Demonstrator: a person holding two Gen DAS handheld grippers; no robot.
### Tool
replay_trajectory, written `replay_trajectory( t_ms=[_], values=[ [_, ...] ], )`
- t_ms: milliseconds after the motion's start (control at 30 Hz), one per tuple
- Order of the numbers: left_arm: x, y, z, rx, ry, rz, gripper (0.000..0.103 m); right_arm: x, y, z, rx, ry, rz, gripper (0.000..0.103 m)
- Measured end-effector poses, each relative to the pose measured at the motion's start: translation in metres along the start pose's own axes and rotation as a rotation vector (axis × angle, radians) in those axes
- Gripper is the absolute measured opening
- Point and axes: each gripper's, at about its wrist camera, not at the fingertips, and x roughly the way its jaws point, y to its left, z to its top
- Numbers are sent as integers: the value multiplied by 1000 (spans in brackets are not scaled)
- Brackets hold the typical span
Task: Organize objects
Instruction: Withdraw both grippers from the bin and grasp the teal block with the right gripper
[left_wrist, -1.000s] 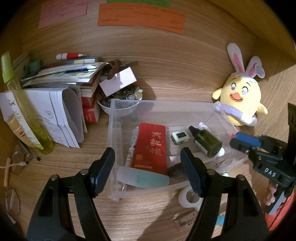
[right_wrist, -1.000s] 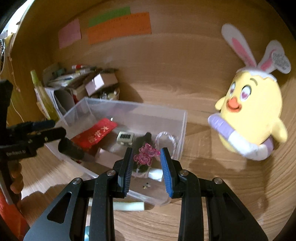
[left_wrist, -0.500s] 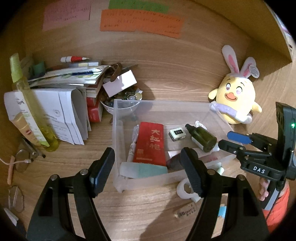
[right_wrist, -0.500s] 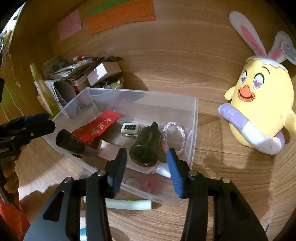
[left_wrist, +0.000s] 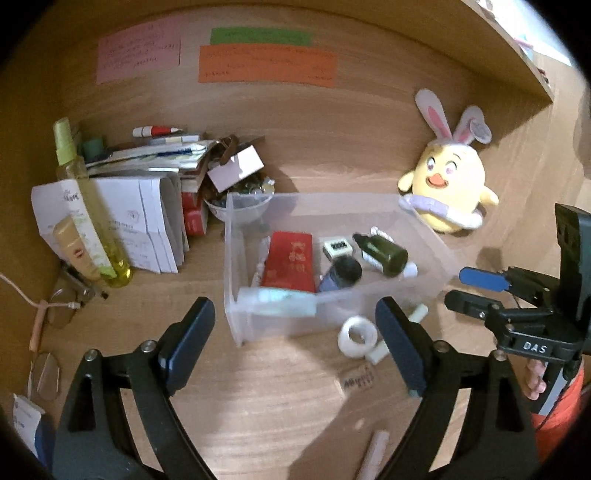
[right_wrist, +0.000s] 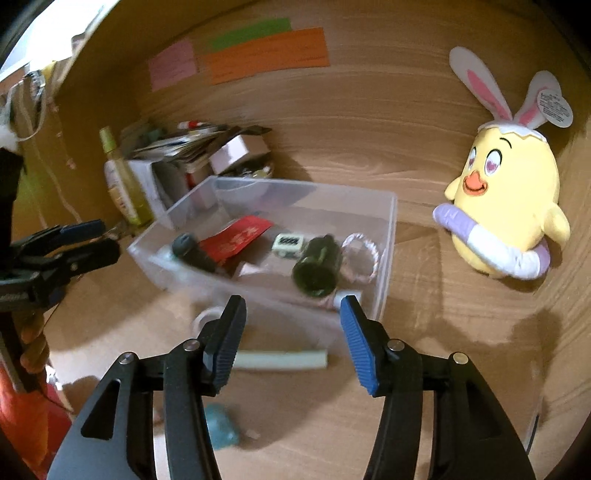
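Pink hair tie dropped, left hand-held gripper (left_wrist: 295, 343) widened

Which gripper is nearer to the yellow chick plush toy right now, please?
Right. The right gripper sits at the clear bin's end beside the plush toy; the left gripper faces the bin's near side, farther from the toy.

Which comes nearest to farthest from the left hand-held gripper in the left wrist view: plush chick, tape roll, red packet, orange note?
From the left hand-held gripper:
1. Tape roll, on the desk just outside the clear bin's near wall, by the right finger.
2. Red packet, lying inside the bin.
3. Plush chick, behind the bin, to the right.
4. Orange note, up on the back wall.
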Motion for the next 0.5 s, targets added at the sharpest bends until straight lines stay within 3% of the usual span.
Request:
replay_trajectory(
  t_ms=[433, 500],
  values=[
    [4, -20, -59, 62, 107, -1, 89, 0, 34, -60, -15, 93, 119, 49],
    [5, -24, -66, 71, 122, -10, 89, 5, 35, -65, -19, 109, 118, 38]
  ],
)
